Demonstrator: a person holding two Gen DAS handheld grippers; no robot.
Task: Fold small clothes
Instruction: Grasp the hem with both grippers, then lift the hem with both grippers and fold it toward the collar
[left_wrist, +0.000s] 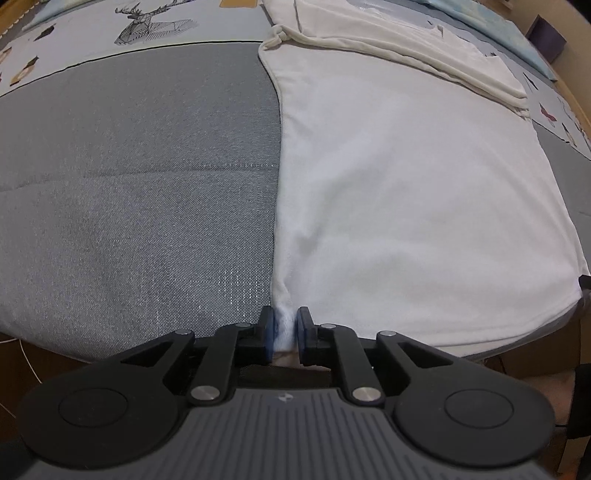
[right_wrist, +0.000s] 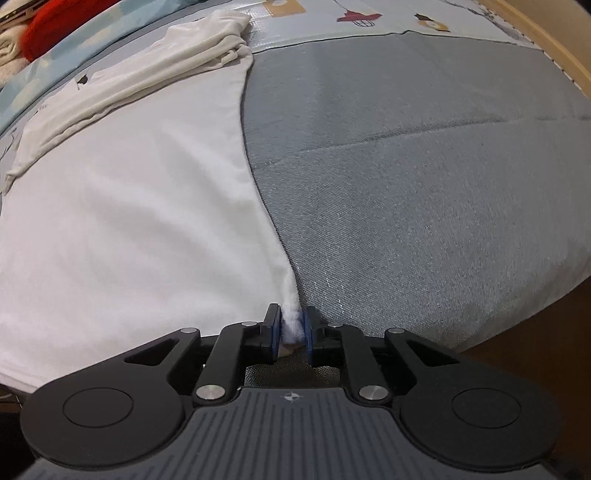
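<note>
surface: grey mattress (left_wrist: 140, 177) | printed sheet (left_wrist: 110, 40) | wooden frame (right_wrist: 546, 40)

Home, prob. a bedroom. Work surface is a bed (left_wrist: 129, 177) w/ grey woven cover, its edge dropping off in the foreground. Beyond the grey part lies a printed sheet (left_wrist: 159, 26): geometric deer, small cartoon figures, kid-style pattern. Wood frame (right_wrist: 546, 33) runs along the far right side of the bed in the right wrist view. Folded white laundry (right_wrist: 207, 48) sits on the bed; red fabric (right_wrist: 55, 22) bunched at the far corner.
</note>
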